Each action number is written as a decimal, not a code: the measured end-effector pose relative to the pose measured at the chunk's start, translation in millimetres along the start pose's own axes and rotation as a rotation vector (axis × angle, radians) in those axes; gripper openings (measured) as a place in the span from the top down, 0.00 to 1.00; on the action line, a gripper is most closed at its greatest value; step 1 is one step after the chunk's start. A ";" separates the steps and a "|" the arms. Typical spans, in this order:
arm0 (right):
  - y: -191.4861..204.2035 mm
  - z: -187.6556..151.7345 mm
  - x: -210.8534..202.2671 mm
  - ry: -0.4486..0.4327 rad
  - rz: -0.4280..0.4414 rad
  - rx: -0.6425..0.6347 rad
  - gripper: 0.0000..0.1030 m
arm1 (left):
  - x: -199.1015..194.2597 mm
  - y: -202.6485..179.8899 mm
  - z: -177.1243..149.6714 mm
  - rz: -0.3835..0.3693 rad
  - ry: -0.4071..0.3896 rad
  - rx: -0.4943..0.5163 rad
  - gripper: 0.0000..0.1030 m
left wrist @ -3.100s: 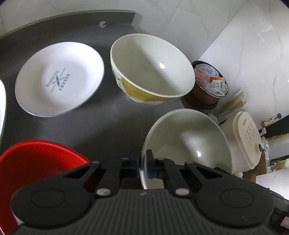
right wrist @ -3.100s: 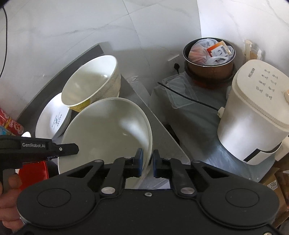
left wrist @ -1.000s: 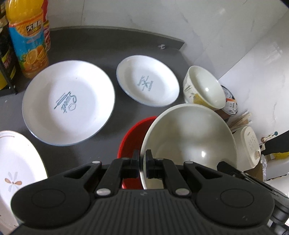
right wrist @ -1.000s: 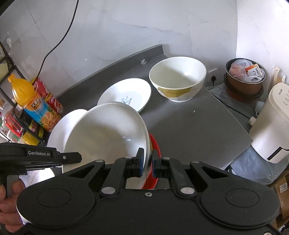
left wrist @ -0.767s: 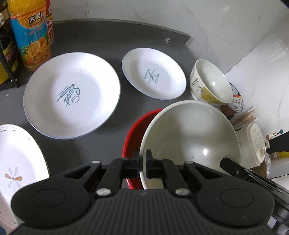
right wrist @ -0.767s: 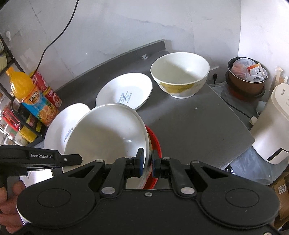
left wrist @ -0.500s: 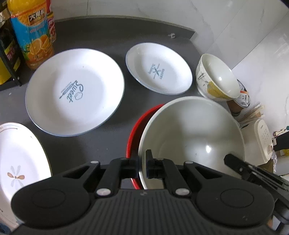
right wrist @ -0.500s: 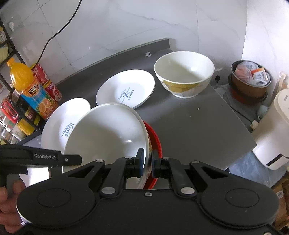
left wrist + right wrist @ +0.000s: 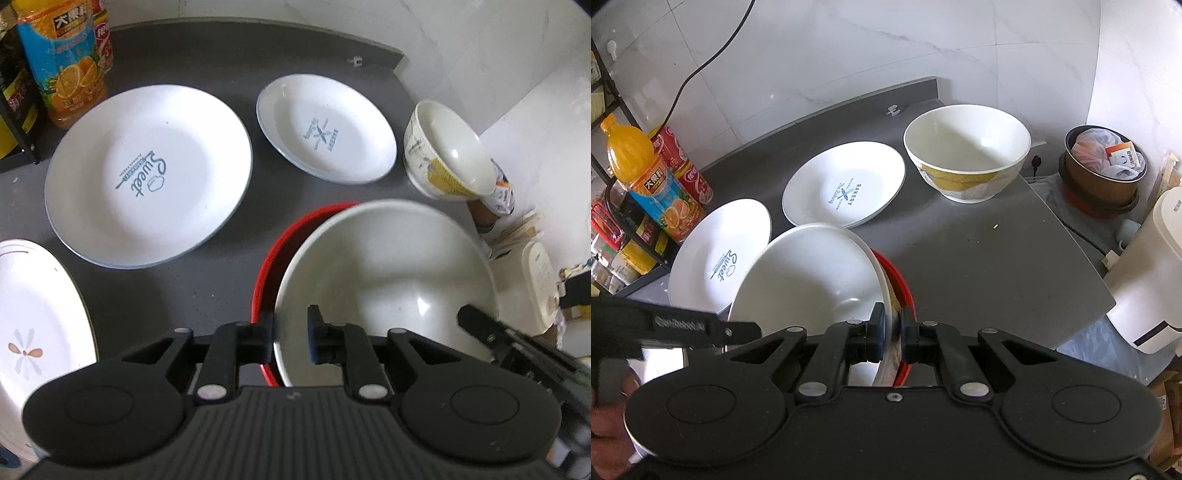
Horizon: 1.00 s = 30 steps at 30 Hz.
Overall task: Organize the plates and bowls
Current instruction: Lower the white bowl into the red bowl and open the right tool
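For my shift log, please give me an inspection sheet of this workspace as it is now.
Surface: dark grey counter, a few crumbs.
Job's things: white bowl in red bowl; patterned bowl; Sweet plate; Bakery plate; flower plate.
Clutter: juice bottle, cans.
Grippers: left hand-held gripper open astride the white bowl's rim; right hand-held gripper shut on that rim.
Cables: black cable on the wall.
Surroundings: rice cooker, lined bin.

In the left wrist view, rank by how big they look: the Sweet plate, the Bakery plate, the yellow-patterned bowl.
1. Sweet plate
2. Bakery plate
3. Yellow-patterned bowl, though it sits farther off at the distorted edge, so its rank is less sure.
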State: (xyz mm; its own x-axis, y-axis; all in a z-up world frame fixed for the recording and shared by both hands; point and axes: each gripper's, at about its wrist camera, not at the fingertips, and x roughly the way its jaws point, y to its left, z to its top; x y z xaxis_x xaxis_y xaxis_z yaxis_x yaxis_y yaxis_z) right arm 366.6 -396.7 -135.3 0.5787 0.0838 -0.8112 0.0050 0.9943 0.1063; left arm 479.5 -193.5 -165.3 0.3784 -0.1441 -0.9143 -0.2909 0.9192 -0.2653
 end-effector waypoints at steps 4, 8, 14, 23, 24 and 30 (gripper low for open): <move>3.1 1.5 2.7 0.002 -0.014 -0.019 0.92 | -16.5 3.5 3.5 -0.011 -0.046 -0.010 0.74; 10.1 4.0 6.5 0.001 -0.036 -0.055 0.92 | -28.8 9.6 4.8 0.013 -0.091 -0.008 0.68; 14.1 10.3 11.0 0.006 -0.077 -0.090 0.86 | -33.4 21.1 3.4 0.020 -0.091 -0.035 0.68; 16.0 11.9 4.2 -0.022 -0.094 -0.046 0.83 | -44.9 38.7 -1.6 0.015 -0.107 -0.035 0.68; 16.5 11.9 2.6 -0.024 -0.092 -0.036 0.82 | -46.3 40.2 -2.2 0.014 -0.109 -0.033 0.68; 24.1 8.6 -12.6 -0.059 -0.077 0.020 0.59 | -56.8 48.2 -4.4 0.009 -0.128 0.006 0.55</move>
State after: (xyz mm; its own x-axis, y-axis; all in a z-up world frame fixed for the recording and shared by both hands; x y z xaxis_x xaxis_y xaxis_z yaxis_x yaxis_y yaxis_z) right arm 366.5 -374.4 -117.5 0.6233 0.0023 -0.7820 0.0677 0.9961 0.0569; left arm 440.2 -142.6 -127.6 0.4847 -0.0879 -0.8702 -0.2895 0.9227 -0.2545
